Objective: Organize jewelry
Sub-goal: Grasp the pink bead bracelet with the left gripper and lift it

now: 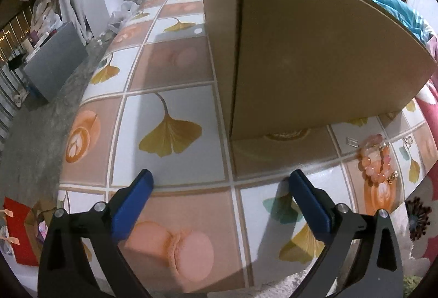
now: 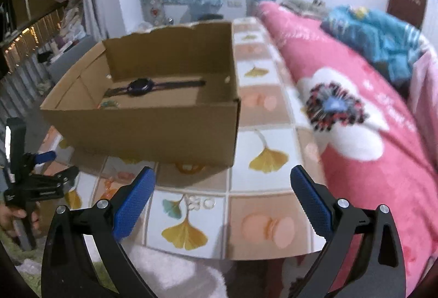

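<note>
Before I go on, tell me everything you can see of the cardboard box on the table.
The cardboard box is plain brown, rectangular and open at the top, with rough, torn-looking upper edges. It stands upright on the patterned tablecloth, covering part of an orange print. Inside, a dark wristwatch lies flat on the floor with its strap stretched out, and something small and pale sits near the front left corner, too blurred to name. From the left wrist view its outer walls are bare. No hand-held gripper touches it.

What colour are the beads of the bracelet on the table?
Orange-pink beads on the bracelet, clearest in the left wrist view.
</note>
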The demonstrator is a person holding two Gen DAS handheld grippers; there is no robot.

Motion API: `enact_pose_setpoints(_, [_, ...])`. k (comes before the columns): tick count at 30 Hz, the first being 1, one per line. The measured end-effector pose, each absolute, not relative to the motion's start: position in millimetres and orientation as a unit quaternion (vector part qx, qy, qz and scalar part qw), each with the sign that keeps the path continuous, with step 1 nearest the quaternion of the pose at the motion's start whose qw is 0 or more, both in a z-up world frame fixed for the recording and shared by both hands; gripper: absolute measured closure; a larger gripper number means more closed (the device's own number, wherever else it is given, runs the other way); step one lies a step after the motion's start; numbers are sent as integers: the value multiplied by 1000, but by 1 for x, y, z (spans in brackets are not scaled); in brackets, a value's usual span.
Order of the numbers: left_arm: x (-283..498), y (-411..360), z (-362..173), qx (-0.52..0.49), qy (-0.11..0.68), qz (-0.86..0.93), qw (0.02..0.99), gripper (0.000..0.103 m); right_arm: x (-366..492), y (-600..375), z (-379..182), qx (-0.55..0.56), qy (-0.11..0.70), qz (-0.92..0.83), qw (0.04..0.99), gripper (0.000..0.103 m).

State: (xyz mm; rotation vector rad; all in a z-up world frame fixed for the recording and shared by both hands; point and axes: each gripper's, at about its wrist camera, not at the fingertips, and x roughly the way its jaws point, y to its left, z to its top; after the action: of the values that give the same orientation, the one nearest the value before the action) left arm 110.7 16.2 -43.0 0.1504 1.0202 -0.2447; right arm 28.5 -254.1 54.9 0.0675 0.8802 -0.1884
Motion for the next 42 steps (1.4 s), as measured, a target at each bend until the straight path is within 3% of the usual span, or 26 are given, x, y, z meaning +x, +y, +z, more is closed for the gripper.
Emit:
enact_pose_setpoints(9, [118, 17, -43, 75, 493, -118, 859, 5, 31, -234, 60, -42, 385, -113, 915, 8])
enact_pose_setpoints(19, [108, 16, -37, 81, 484, -114, 864, 6, 28, -225, 47, 13, 378, -35, 925, 8])
enact_pose_setpoints(24, [82, 1, -8, 59, 425, -200, 881, 20, 30, -231, 36, 51, 394, -7, 918, 8])
enact_pose_setpoints(28, [57, -39, 0, 96, 409, -285, 861, 39, 31, -230, 26, 70, 405, 16, 911, 18])
enact_pose_setpoints(36, [29, -105, -18, 221, 400, -348, 819, 80, 30, -238, 15, 99, 418, 32, 903, 28])
enact_pose_setpoints(42, [41, -122, -21, 238, 405, -353, 809, 85, 30, -246, 8, 119, 423, 40, 897, 31])
